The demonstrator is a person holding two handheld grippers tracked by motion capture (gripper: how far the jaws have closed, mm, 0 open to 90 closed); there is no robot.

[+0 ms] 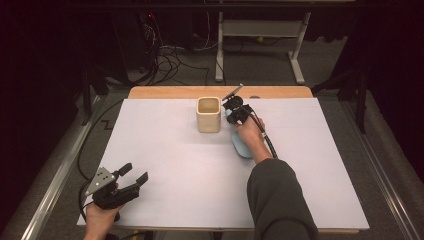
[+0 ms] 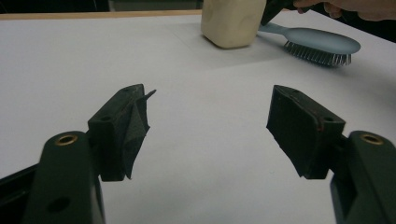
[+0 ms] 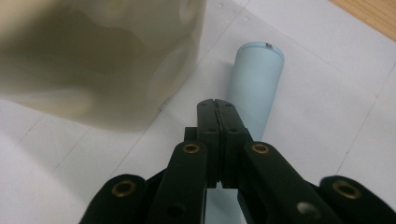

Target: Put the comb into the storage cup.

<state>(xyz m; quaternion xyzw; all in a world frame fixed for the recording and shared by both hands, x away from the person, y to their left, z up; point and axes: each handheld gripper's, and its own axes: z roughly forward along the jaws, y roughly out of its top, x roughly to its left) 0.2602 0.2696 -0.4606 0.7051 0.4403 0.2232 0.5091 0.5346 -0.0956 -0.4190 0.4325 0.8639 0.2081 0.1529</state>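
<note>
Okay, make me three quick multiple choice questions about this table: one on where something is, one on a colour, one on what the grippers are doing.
1. Where does the hairbrush lie?
A. right beside the beige cup
B. inside the cup
C. by the left gripper

2. What colour is the hairbrush?
A. red
B. light blue
C. black

3. How do the right gripper's jaws stand?
A. wide apart
B. closed together
C. clamped round the cup

Answers:
1 A, the left gripper view shows it on the white sheet next to the cup.
2 B, handle and back are pale blue.
3 B, the right gripper view shows them meeting above the handle.
</note>
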